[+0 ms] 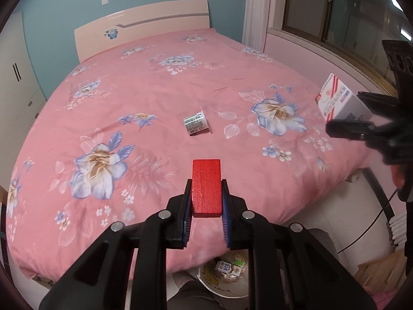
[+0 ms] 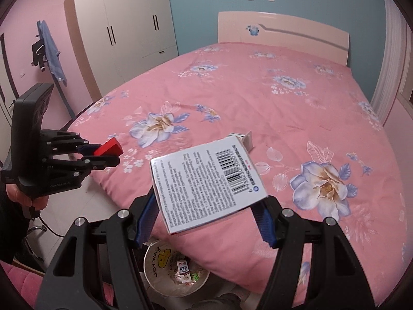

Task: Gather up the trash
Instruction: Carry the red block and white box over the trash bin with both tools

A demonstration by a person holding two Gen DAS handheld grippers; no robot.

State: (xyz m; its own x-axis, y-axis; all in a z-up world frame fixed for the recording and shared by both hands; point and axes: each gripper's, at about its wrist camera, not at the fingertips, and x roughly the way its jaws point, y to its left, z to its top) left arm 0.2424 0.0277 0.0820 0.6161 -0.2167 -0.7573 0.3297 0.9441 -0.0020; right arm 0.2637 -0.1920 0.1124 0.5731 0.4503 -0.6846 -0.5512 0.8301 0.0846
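My left gripper [image 1: 206, 184] is shut on a red block [image 1: 206, 178] and hangs above the foot of the pink floral bed [image 1: 155, 90]. In the right wrist view the same left gripper [image 2: 105, 156] and red block [image 2: 109, 147] appear at the left, held by a hand. My right gripper [image 2: 206, 206] is shut on a flat white box with a barcode [image 2: 209, 180]; in the left wrist view this white box [image 1: 338, 100] sits at the right edge. A small white carton [image 1: 197, 123] lies on the bed, partly hidden behind the held box [image 2: 245, 138]. Below both grippers stands a white trash bin [image 1: 219, 294] [image 2: 160, 258] holding several packets.
A headboard [image 1: 144, 23] and white wardrobe [image 2: 124, 31] stand at the far side. A window [image 1: 335, 13] runs along the right wall. A black cable [image 1: 371, 227] crosses the white floor. A wooden piece [image 1: 382, 273] and a pink cushion [image 2: 23, 284] sit near the bin.
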